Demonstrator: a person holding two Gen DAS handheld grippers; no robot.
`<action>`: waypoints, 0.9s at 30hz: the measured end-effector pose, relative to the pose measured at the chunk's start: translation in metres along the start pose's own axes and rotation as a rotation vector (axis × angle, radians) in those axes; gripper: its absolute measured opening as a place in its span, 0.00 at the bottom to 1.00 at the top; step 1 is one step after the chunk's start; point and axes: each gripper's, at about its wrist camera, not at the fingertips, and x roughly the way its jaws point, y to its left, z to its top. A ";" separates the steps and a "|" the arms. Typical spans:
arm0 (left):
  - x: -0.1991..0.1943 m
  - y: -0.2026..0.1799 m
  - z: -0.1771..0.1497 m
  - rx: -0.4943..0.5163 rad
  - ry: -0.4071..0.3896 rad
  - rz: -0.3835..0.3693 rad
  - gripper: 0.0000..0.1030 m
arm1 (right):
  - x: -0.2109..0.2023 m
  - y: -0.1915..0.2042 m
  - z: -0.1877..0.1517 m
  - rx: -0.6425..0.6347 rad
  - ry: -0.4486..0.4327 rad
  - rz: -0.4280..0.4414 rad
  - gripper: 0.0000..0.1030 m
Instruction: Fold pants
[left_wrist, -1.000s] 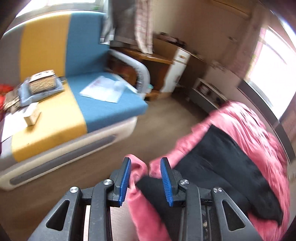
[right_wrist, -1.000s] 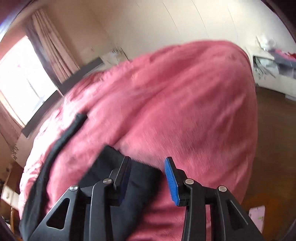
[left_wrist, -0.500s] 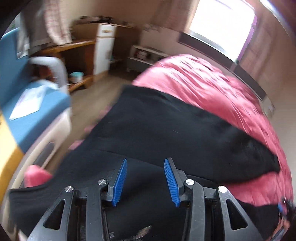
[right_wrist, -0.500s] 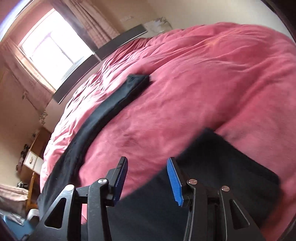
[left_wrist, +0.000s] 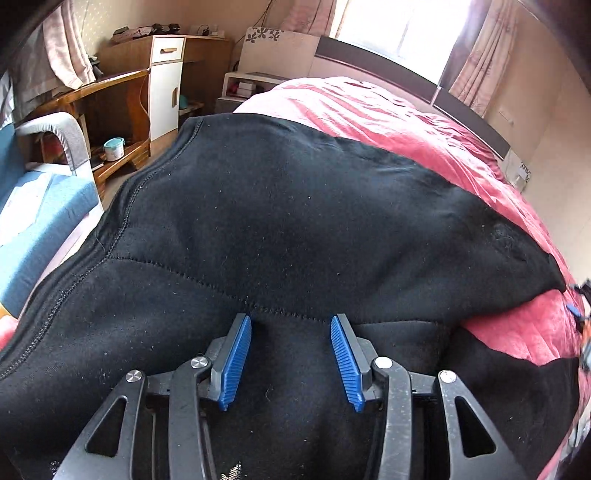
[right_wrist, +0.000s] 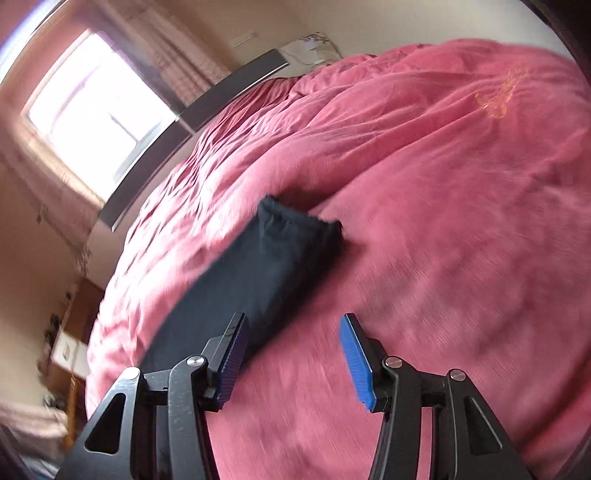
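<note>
Pants, black soft knit fabric (left_wrist: 295, 221), spread on pink quilted bedcover (left_wrist: 388, 110); left gripper (left_wrist: 291, 354) parted above seat seam, holding nothing; right gripper (right_wrist: 291, 358) parted near leg cuff, empty; step: choosing grasp points; next: pinch fabric edges.

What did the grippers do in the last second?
The left gripper swung from the bed's corner to over the black pants. The right gripper slid off them onto the pink bedspread. Both stayed open, gripping nothing; the pants stayed on the bed.
</note>
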 end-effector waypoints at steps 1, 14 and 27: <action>-0.001 0.002 -0.003 0.005 -0.004 -0.001 0.45 | 0.008 0.001 0.005 0.023 -0.001 0.008 0.51; 0.009 0.001 -0.008 0.027 -0.026 0.024 0.46 | 0.020 0.016 0.022 -0.063 -0.044 -0.009 0.13; 0.000 0.018 -0.005 -0.019 -0.008 -0.071 0.46 | -0.038 -0.030 -0.019 -0.044 -0.090 -0.145 0.14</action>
